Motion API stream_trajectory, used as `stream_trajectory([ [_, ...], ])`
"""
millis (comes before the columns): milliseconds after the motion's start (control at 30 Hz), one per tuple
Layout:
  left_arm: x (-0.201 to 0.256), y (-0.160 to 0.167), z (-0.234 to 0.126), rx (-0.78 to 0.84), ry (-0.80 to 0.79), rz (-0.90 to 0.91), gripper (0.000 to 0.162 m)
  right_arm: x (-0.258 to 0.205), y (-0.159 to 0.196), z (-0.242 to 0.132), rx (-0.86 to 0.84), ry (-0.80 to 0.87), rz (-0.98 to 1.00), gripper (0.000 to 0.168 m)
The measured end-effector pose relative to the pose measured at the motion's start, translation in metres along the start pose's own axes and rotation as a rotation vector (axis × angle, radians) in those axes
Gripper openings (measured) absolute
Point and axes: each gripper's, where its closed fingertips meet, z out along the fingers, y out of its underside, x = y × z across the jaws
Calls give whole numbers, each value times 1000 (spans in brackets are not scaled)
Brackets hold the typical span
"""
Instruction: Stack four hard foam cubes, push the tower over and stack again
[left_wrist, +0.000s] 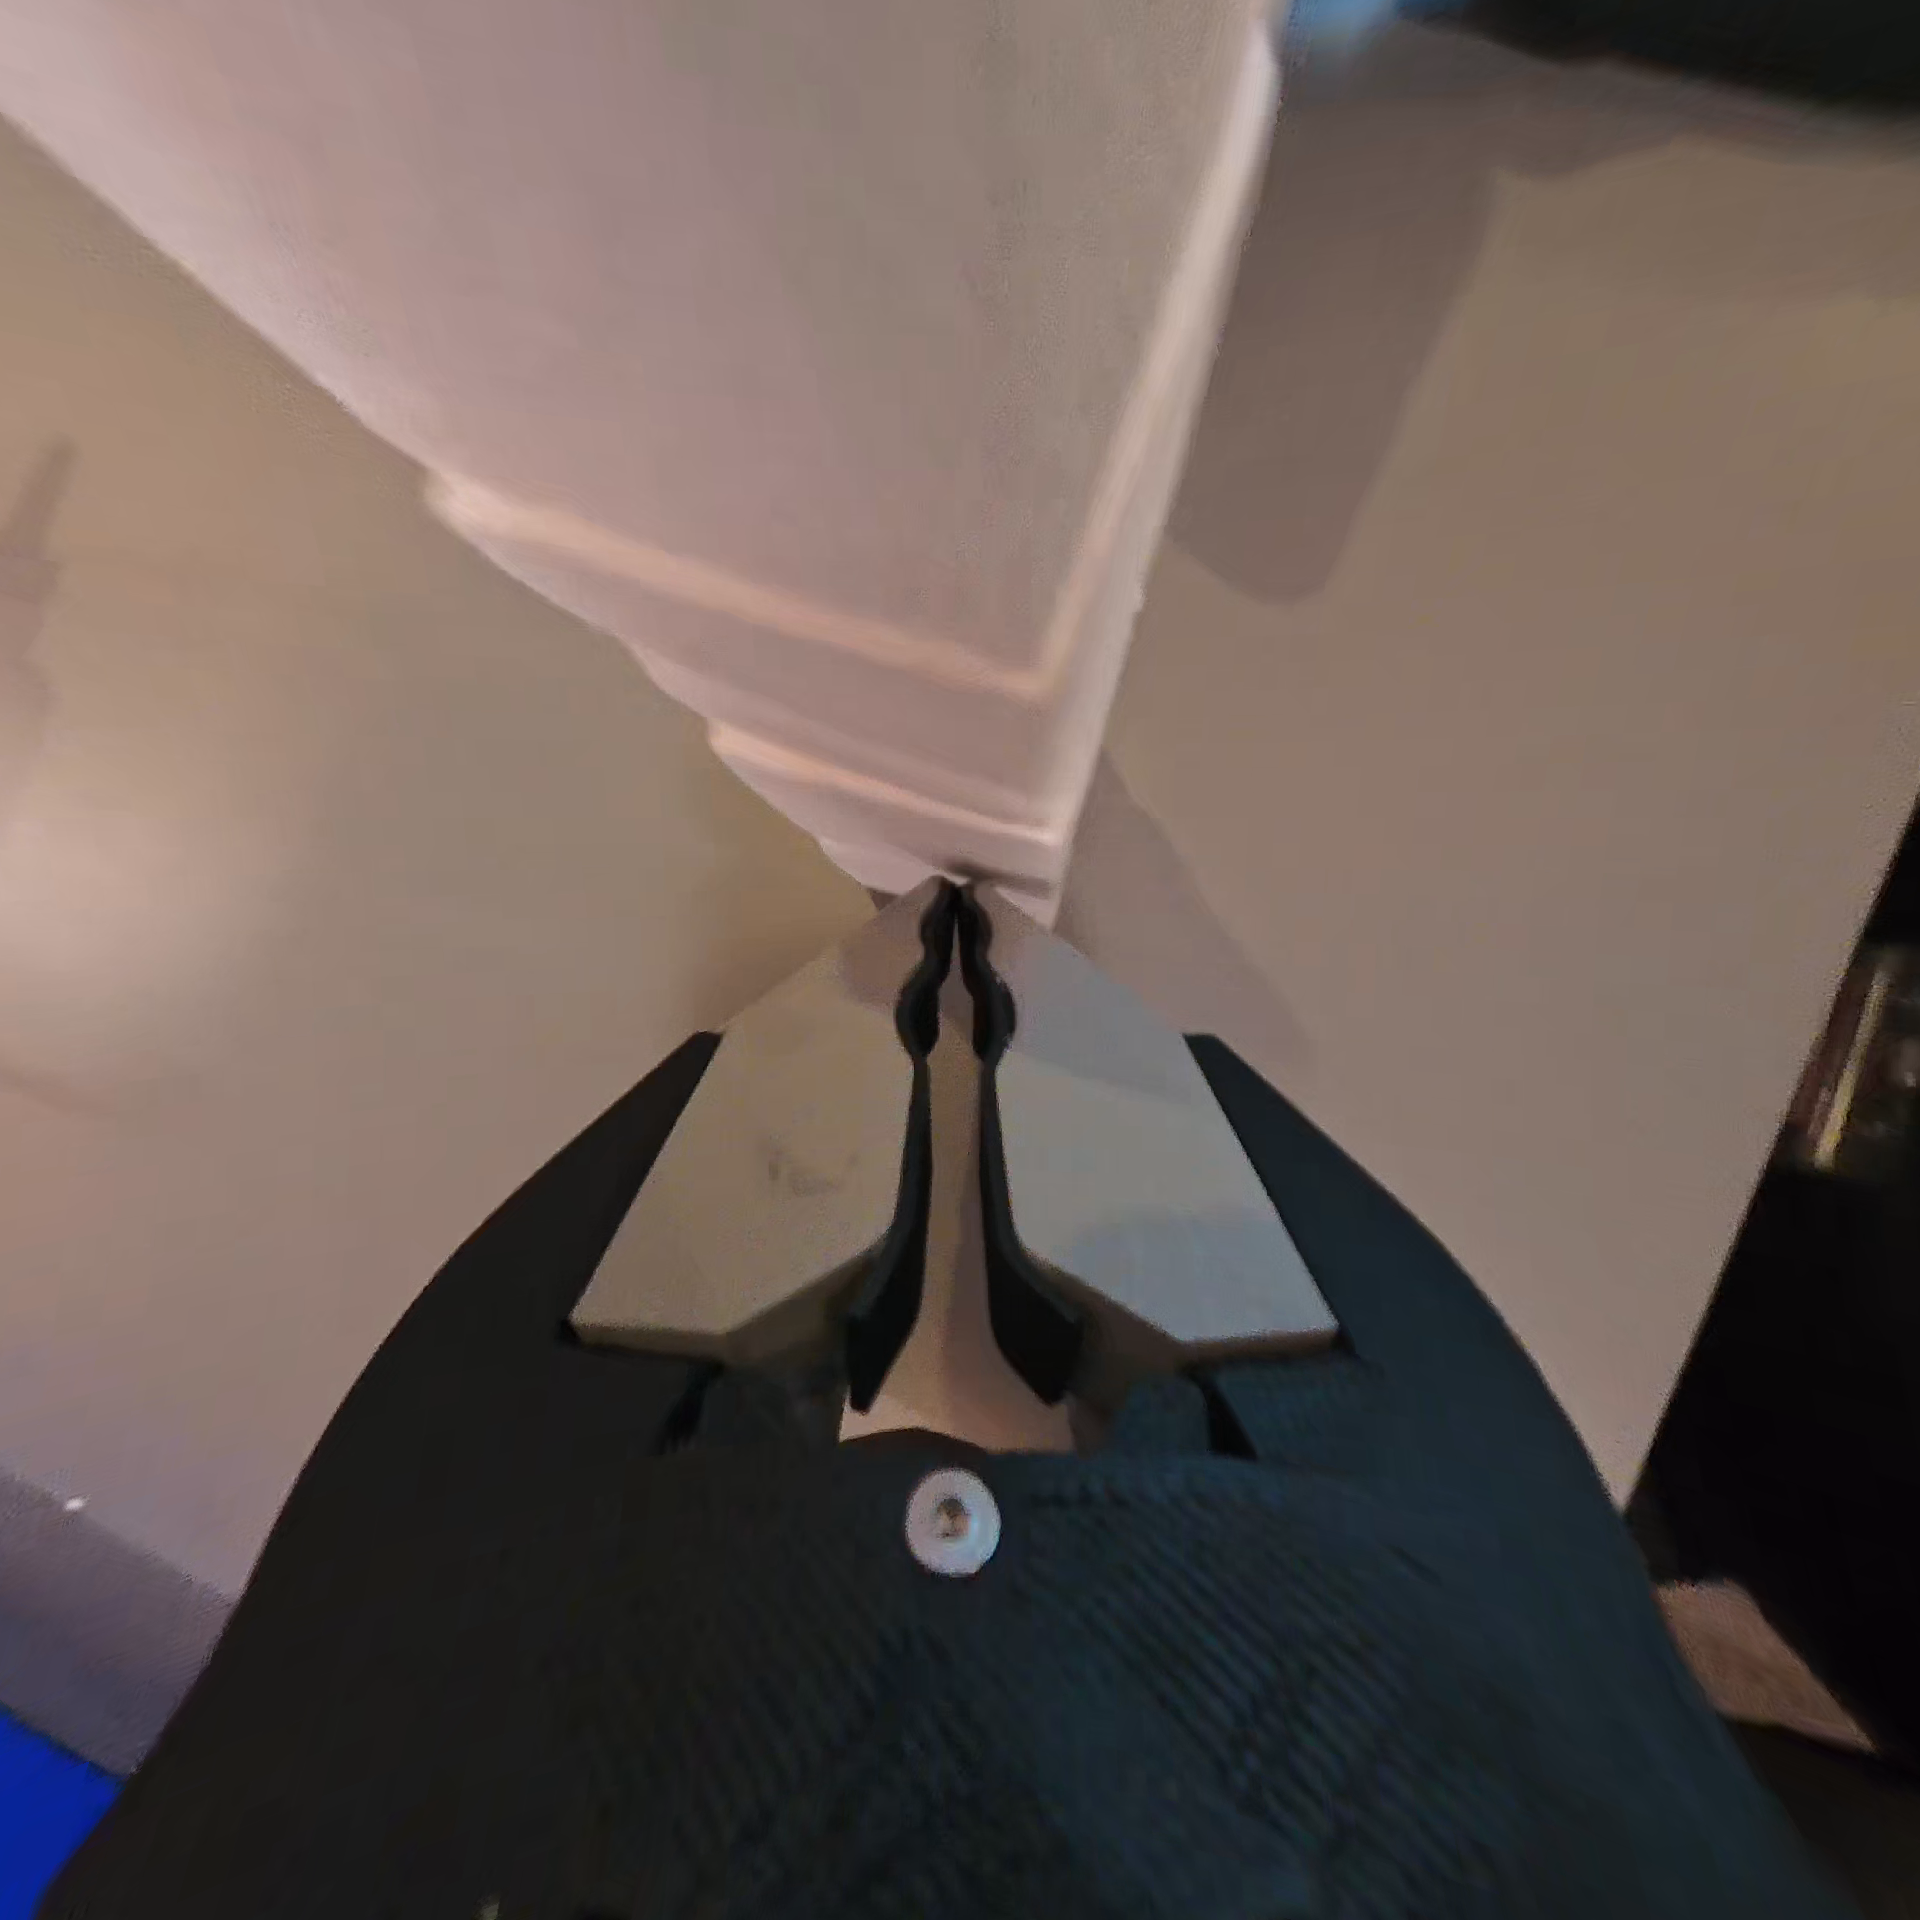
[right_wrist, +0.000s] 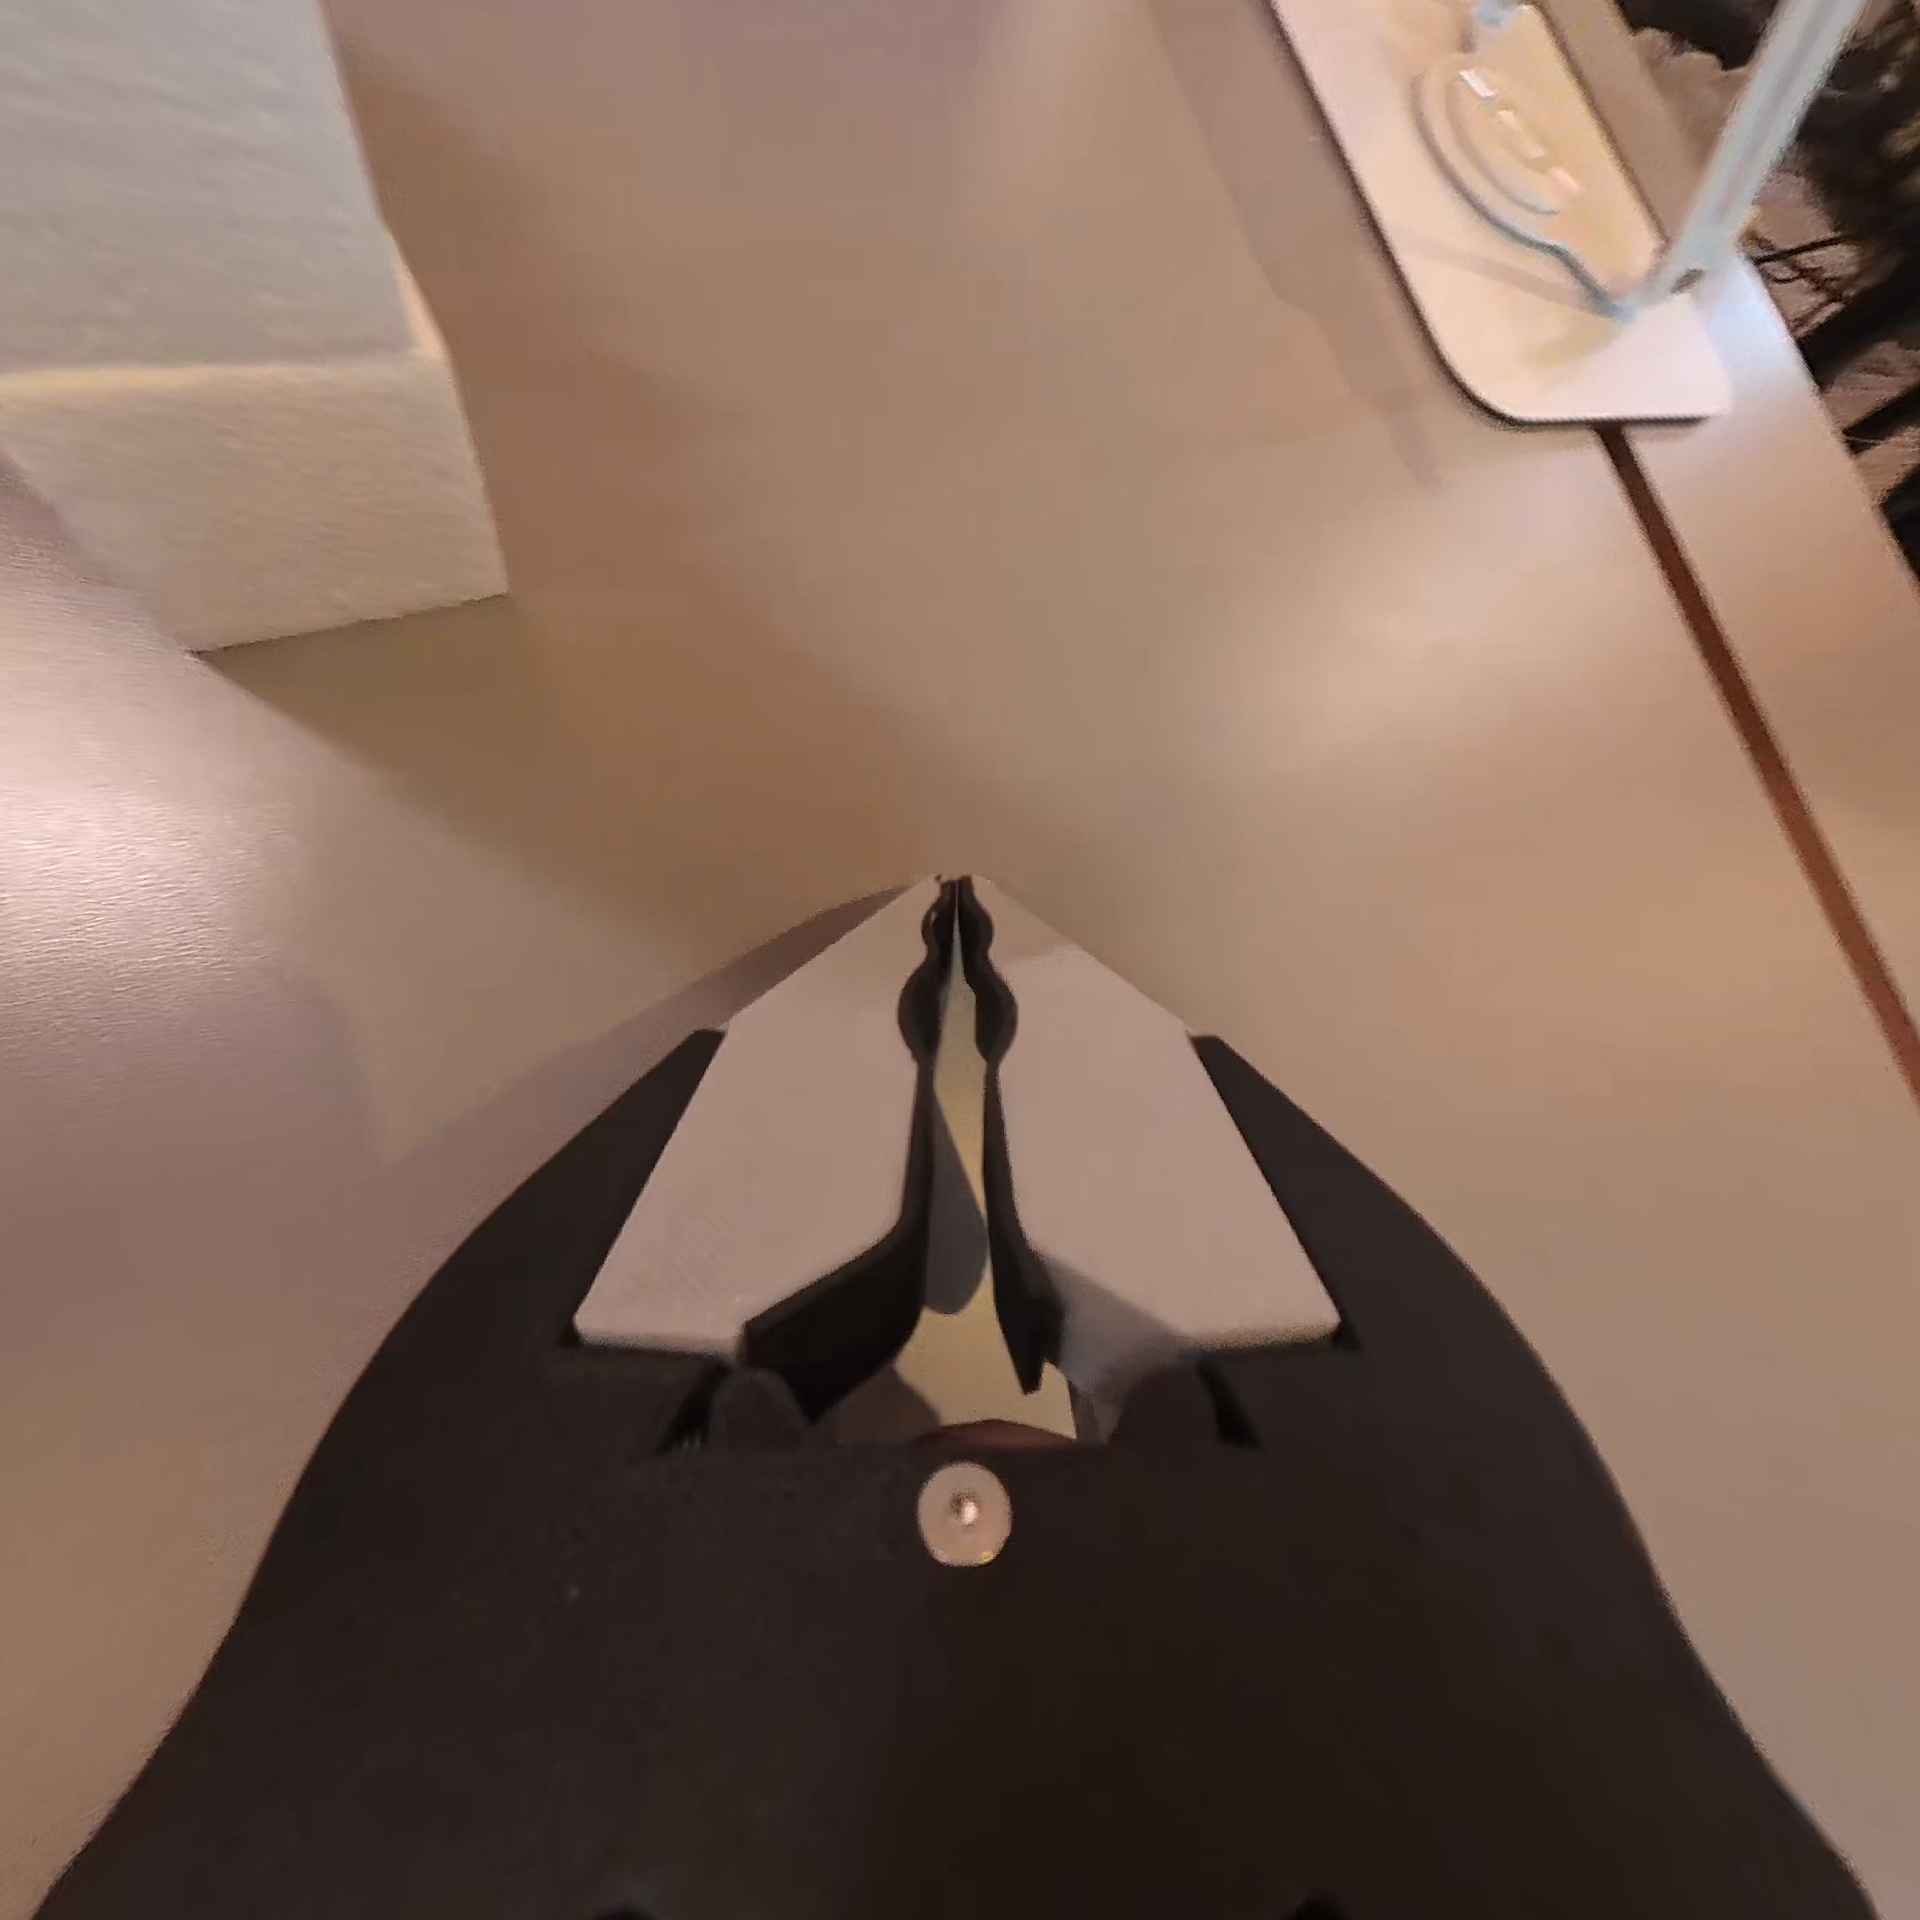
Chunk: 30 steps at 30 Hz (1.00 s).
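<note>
Left gripper (left_wrist: 954, 885) is clenched with nothing between the fingers, its tips right at the near lower corner of the tower (left_wrist: 790, 416); contact vs. a hair's gap, can't tell. The tower is a stack of white foam cubes seen from above in the left wrist view. I count three seams on the near face, so probably all four are on, though the bottom block is mostly hidden behind the fingertips. The blocks are slightly staggered, with ledges showing at each seam. My read is that this is the push-over step. Right gripper (right_wrist: 954, 883) is also clenched and empty, over bare table (right_wrist: 1039, 623) to the right of the tower, whose white side (right_wrist: 208, 312) fills the upper left of the right wrist view. Risks: with the tips this low on the tower, a push may just slide the whole stack along the smooth tabletop instead of tipping it; a contact higher up would give more leverage. If it does topple, light foam will bounce and scatter. A table edge sits well off to the tower's right, so cubes could roll off. There is also a flat white lamp base (right_wrist: 1507, 239) beyond the tower, near the far edge, where a cube could knock or lodge. The frame is blurry, so the seam count is unsure.
</note>
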Motion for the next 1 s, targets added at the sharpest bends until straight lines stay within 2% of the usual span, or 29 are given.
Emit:
stream_trajectory([
  [167, -10, -66, -11, 179, 26, -54, 0, 22, -3, -19, 25, 77, 21, 0],
  [267, -19, -99, -12, 232, -7, -42, 0, 50, 4, -47, 28, 183, 23, 0],
  [367, -23, -126, -8, 289, -6, -47, 0, 71, 31, -70, -14, 209, 123, 5],
  [467, -20, -143, 2, 302, 25, -58, 0, 100, 68, -91, -128, 341, 144, 1],
  [533, -20, -147, 6, 300, 13, -45, 0, 108, 92, -100, -201, 368, 197, 2],
  [600, -17, -147, 7, 306, 17, -37, 0, 101, 108, -98, -242, 300, 246, 5],
  [700, -20, -137, 8, 311, 14, -60, 0, 89, 121, -89, -310, 236, 211, 0],
  [833, -28, -115, 6, 329, 41, -142, 6, 88, 114, -83, -320, 251, 173, 2],
  [1000, -44, -83, -1, 368, 37, -225, 14, 105, 102, -97, -258, 355, 210, 0],
])
